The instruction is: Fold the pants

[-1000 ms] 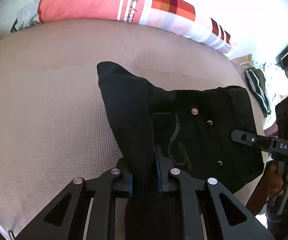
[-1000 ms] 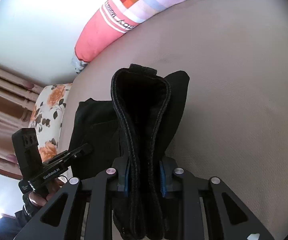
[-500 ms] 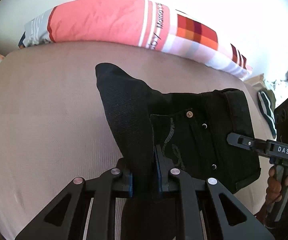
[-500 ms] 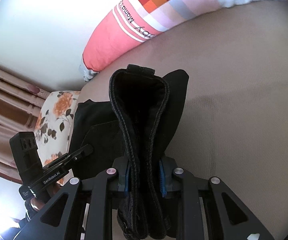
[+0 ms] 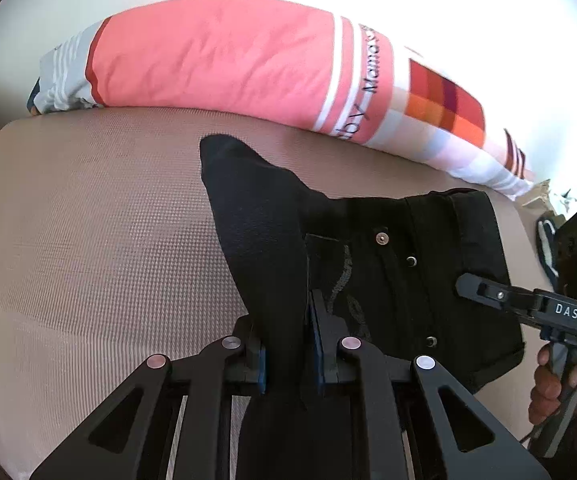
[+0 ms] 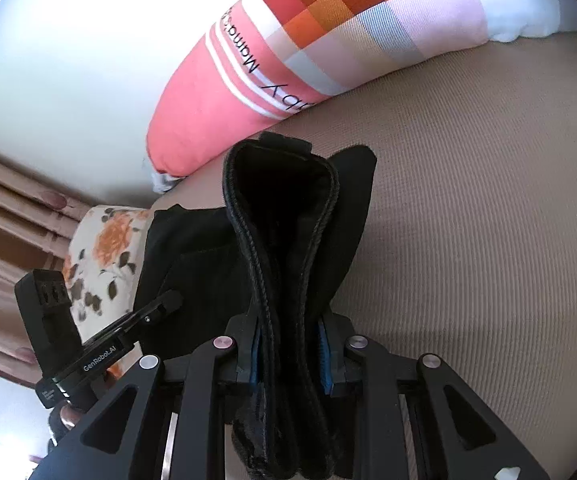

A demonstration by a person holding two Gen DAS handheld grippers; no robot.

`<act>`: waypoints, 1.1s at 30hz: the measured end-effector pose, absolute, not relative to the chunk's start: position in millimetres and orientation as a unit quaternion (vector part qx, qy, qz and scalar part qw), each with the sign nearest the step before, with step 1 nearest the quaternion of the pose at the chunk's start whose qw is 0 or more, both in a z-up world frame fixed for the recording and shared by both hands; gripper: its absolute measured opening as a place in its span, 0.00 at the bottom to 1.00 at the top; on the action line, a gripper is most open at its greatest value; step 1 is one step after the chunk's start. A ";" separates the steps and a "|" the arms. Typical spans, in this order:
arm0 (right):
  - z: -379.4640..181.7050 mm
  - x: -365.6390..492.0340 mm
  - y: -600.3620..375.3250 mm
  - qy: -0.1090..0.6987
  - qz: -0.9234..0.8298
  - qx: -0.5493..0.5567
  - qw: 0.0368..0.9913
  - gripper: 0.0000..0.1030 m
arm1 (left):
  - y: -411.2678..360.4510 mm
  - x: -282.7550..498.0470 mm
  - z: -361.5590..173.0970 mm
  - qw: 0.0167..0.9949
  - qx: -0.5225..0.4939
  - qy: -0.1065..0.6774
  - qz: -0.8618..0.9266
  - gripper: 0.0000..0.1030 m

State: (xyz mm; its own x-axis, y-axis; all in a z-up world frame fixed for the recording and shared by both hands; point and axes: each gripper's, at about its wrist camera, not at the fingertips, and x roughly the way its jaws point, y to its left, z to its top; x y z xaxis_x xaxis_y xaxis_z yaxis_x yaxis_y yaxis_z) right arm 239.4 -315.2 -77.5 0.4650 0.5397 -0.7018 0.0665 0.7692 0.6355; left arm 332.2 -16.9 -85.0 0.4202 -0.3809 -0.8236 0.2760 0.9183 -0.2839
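Change: the bolster pillow [image 5: 224, 60] looms larger and lower in both wrist views than a second ago, so both grippers have carried the pants [image 5: 408, 264] toward it.
Left gripper [image 5: 286, 344]: clenched on a bunched fold.
Right gripper [image 6: 288, 354]: clenched on the thick waistband.
Pants: on the mattress [image 5: 88, 240], just short of the pillow.
Meaning: fold likely mid-carry, not yet laid down.

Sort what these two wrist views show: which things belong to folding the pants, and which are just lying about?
Belongs to the job:
black pants
left gripper, shut on them
right gripper, shut on them

Lying about:
long pink pillow
floral cushion
curtain
striped dark garment
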 end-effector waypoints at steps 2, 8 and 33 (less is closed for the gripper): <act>-83.1 241.1 -315.4 0.498 0.134 0.295 0.804 0.21 | -15.1 335.2 -96.8 0.842 -0.044 0.507 -0.181 0.17; -105.9 234.3 -310.3 0.519 0.062 0.225 0.822 0.41 | -8.8 336.2 -125.2 0.837 -0.046 0.516 -0.175 0.34; -11.9 120.3 -250.5 0.434 0.011 0.113 0.894 0.78 | 11.9 194.6 -40.4 0.899 0.015 0.430 -0.089 0.84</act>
